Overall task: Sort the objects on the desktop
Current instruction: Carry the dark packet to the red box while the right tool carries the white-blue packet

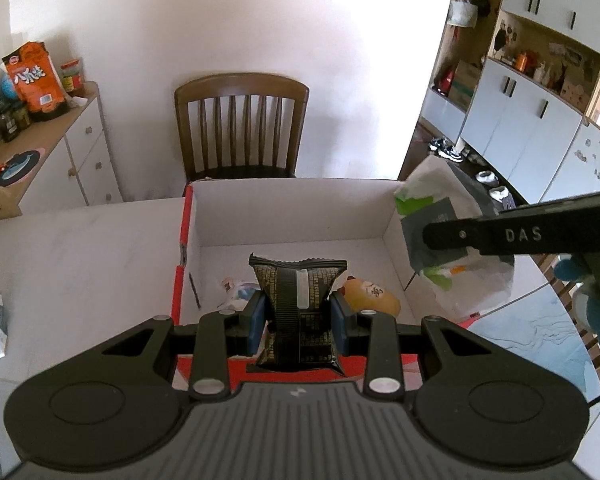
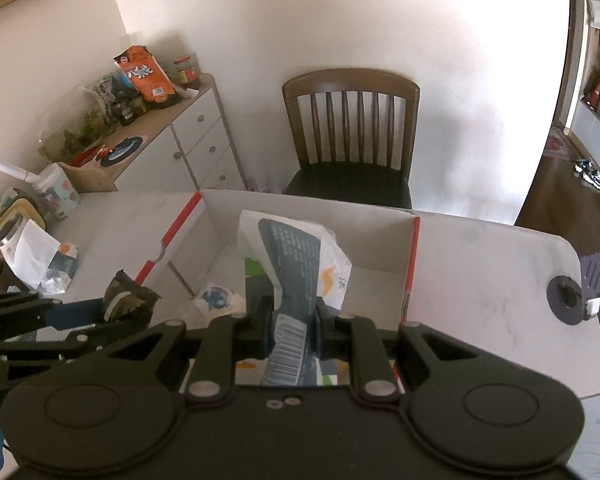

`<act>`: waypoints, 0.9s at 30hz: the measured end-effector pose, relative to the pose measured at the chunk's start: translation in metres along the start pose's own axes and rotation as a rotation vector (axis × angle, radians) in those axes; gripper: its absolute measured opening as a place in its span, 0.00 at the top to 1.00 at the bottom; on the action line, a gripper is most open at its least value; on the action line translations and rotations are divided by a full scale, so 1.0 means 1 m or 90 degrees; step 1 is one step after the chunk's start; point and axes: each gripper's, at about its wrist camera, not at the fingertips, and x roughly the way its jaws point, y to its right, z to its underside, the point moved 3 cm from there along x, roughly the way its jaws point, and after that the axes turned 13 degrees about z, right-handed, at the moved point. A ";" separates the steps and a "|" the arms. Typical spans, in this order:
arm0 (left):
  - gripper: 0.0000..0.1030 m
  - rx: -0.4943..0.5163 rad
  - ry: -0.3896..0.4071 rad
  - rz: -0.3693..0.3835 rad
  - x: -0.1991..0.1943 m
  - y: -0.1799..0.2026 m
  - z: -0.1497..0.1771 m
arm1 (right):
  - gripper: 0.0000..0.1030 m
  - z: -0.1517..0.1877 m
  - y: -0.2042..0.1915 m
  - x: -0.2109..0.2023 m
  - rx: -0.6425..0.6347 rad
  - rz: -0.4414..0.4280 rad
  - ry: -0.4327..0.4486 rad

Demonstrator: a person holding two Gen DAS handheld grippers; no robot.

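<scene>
the left gripper (image 1: 298, 316) has its jaws clamped on a dark snack packet (image 1: 298, 294), held upright above the near edge of the open white box (image 1: 292, 208). the right gripper (image 2: 290, 318) has its jaws clamped on a white and grey pouch (image 2: 296, 256), also hanging over the box, toward its right side. below them, on the box floor, lie a small clear-wrapped item (image 1: 236, 288), a yellowish bun-like thing (image 1: 372, 294) and a thin dark stick (image 1: 194, 290). another crumpled pouch (image 2: 40, 260) waits on the table (image 2: 480, 264) to the left, well apart from the box.

judging by this, the step in hand is dropping both packets into the box. next, each pair of jaws should part over bare floor, the packets kept clear of each other, then one gripper goes for the pouch outside. beyond stands a wooden chair (image 1: 240, 128).
</scene>
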 end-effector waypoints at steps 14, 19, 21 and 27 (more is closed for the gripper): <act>0.68 0.009 -0.040 0.018 0.039 0.003 -0.008 | 0.82 -0.011 0.009 0.037 0.018 0.005 -0.031; 0.69 0.010 -0.052 0.026 0.051 0.002 -0.012 | 0.82 -0.018 0.009 0.052 0.021 0.009 -0.038; 0.68 0.012 -0.061 0.028 0.057 0.002 -0.013 | 0.82 -0.021 0.008 0.058 0.022 0.011 -0.040; 0.68 0.015 -0.087 0.031 0.072 0.000 -0.014 | 0.81 -0.024 0.007 0.076 0.014 0.021 -0.049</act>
